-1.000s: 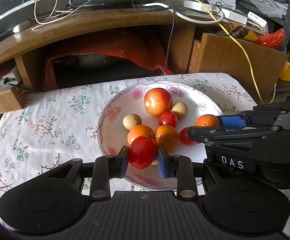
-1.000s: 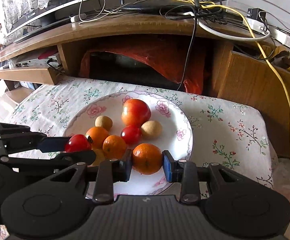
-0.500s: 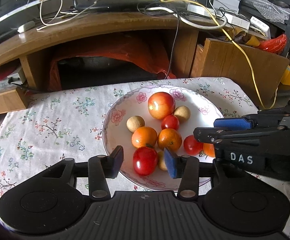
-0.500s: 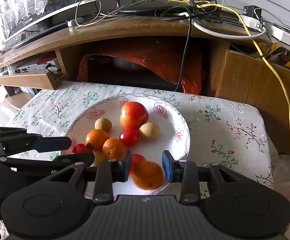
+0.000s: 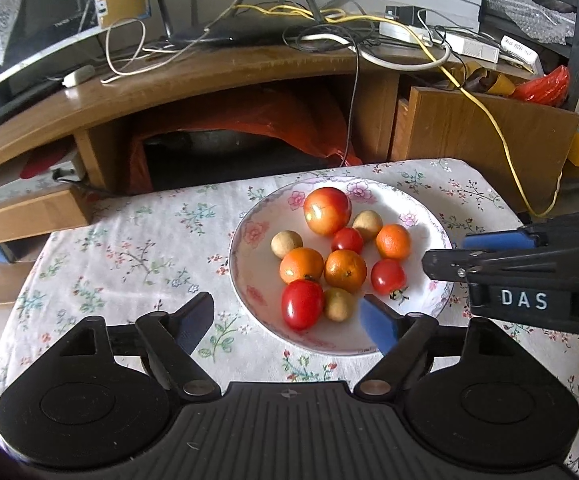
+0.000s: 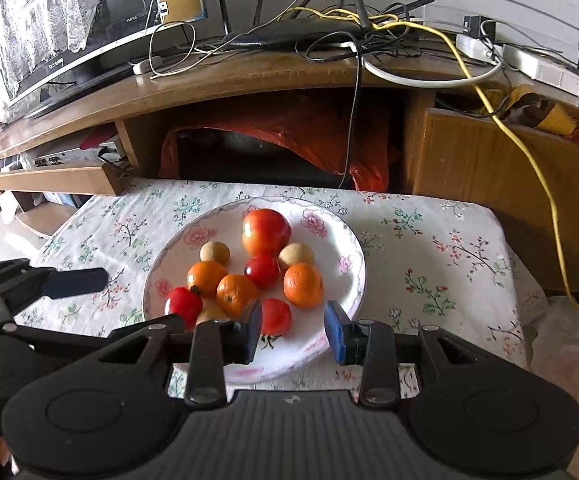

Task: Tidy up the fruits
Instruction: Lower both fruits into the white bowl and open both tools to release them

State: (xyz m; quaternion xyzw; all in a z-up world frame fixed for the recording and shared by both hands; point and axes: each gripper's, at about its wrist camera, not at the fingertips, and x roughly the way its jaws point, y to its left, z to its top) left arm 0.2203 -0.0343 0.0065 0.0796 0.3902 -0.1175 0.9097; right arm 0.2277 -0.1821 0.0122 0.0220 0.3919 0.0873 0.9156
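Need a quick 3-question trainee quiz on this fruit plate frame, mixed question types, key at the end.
1. True or false: the left gripper holds a red tomato.
2. Multiple choice: how many orange mandarins lie on the white floral plate? A) two B) three C) five
3. Fill in: the largest fruit, a red-yellow apple, sits at the plate's ____ side, toward the wooden TV stand.

Key
1. False. Its jaws are spread wide and empty; the oval red tomato lies on the plate.
2. B: mandarins at and.
3. Far. The right gripper is also open and empty.
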